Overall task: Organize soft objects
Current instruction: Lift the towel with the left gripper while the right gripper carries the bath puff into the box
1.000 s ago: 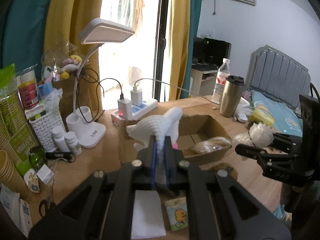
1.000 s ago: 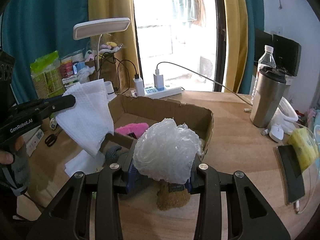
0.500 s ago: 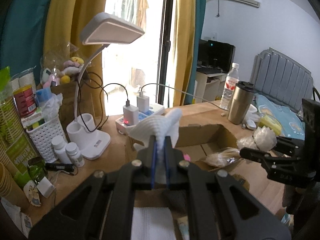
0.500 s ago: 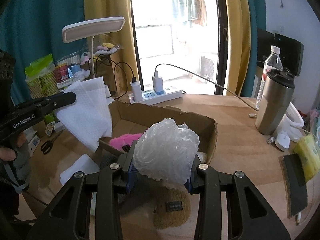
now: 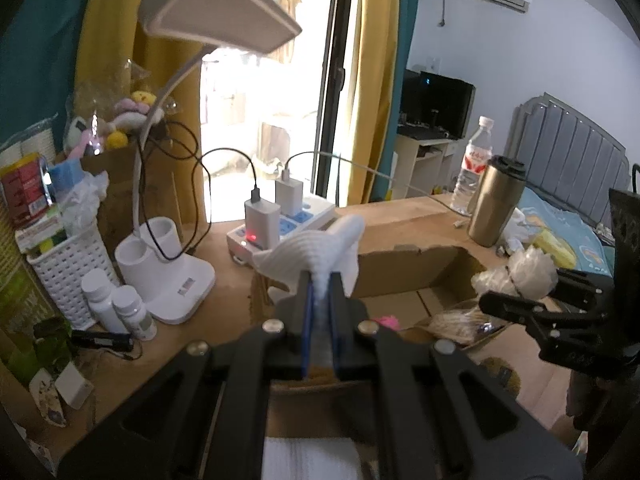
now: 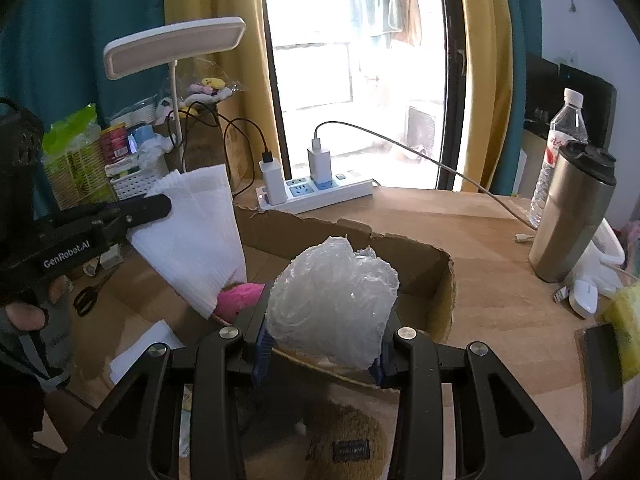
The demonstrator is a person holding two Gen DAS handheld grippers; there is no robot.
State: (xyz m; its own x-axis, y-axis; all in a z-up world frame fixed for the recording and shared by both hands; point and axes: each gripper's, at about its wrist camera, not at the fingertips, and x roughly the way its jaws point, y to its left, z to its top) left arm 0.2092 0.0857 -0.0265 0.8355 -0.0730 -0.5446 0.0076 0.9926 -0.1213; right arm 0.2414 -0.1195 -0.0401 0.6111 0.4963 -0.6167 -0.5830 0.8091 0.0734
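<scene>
My left gripper is shut on a white cloth, held in the air over the left end of an open cardboard box. In the right wrist view the cloth hangs down from the left gripper over the box. My right gripper is shut on a crumpled clear plastic bag above the box's near edge; it also shows in the left wrist view. A pink fluffy item lies inside the box. A brown fuzzy item lies on the table below my right gripper.
A white desk lamp, pill bottles, a white basket and a power strip stand left and behind the box. A steel tumbler and water bottle stand at the right. A folded white cloth and scissors lie on the table.
Both grippers have moved forward toward the box with their loads. The cloth now hangs over the box's left end and the plastic bag sits above its near edge.
</scene>
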